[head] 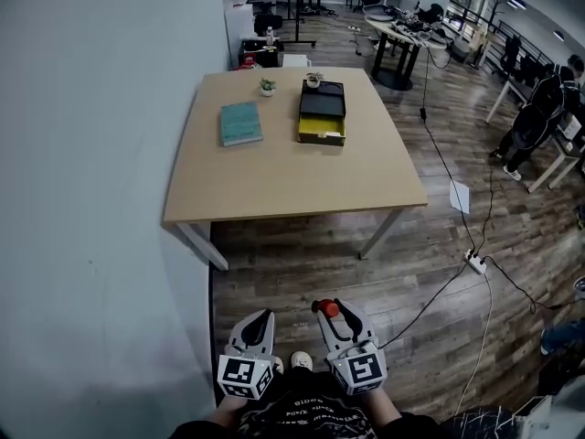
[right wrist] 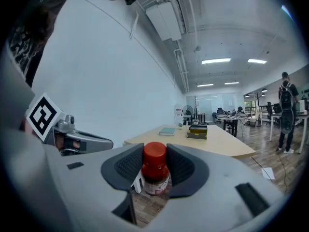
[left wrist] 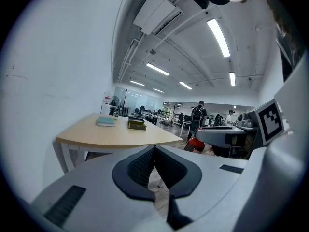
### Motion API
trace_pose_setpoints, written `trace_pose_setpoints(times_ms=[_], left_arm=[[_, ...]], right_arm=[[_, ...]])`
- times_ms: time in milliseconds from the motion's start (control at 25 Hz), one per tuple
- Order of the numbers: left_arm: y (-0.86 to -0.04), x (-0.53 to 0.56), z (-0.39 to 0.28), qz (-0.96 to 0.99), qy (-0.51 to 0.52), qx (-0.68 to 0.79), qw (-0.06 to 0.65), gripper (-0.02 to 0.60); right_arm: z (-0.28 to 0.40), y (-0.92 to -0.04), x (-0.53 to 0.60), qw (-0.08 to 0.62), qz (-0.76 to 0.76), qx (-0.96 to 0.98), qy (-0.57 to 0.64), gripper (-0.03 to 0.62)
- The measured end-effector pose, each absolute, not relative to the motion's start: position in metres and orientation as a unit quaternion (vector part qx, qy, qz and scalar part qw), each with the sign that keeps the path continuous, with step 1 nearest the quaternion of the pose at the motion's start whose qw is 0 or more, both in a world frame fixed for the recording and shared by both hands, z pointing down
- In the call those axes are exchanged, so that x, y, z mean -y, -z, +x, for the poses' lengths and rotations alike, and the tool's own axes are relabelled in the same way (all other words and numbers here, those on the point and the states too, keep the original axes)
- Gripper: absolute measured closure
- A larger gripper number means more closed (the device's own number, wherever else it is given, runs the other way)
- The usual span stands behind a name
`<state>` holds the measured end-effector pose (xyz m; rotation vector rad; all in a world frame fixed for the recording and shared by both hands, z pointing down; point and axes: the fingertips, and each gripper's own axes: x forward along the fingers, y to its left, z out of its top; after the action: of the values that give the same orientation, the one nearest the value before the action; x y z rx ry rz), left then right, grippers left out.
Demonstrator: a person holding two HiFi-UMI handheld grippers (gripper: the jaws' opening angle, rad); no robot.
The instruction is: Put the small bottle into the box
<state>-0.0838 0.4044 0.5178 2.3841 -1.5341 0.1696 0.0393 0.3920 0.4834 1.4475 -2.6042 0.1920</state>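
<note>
My right gripper is shut on a small bottle with a red cap and a white label, held upright between the dark pads. In the head view the bottle's red cap shows at the tip of the right gripper, low over the wooden floor. Beside it my left gripper is shut with nothing in it; its tips meet in the left gripper view. The box, black inside with yellow sides, lies open on the far part of the wooden table, well ahead of both grippers.
A teal book and two small potted plants also lie on the table. A white wall runs along the left. Cables and a power strip trail over the floor at right. A person stands at far right by other desks.
</note>
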Motion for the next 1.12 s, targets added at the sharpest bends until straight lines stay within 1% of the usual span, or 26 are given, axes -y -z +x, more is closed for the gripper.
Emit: trace_pose_setpoints(times_ms=[400, 600, 1120], left_arm=[[-0.524, -0.393, -0.047, 0.840, -0.041, 0.516, 0.164, 0.577], [-0.529, -0.367, -0.037, 0.854, -0.047, 0.494, 0.156, 0.577], [-0.525, -0.236, -0.065, 0.877, -0.036, 0.456, 0.149, 0.577]], right_arm=[[0.064, -0.485, -0.376, 0.076, 0.485, 0.869, -0.059, 0.444], [0.073, -0.491, -0.350, 0.080, 0.501, 0.860, -0.058, 0.444], [0.052, -0.491, -0.240, 0.084, 0.541, 0.835, -0.058, 0.444]])
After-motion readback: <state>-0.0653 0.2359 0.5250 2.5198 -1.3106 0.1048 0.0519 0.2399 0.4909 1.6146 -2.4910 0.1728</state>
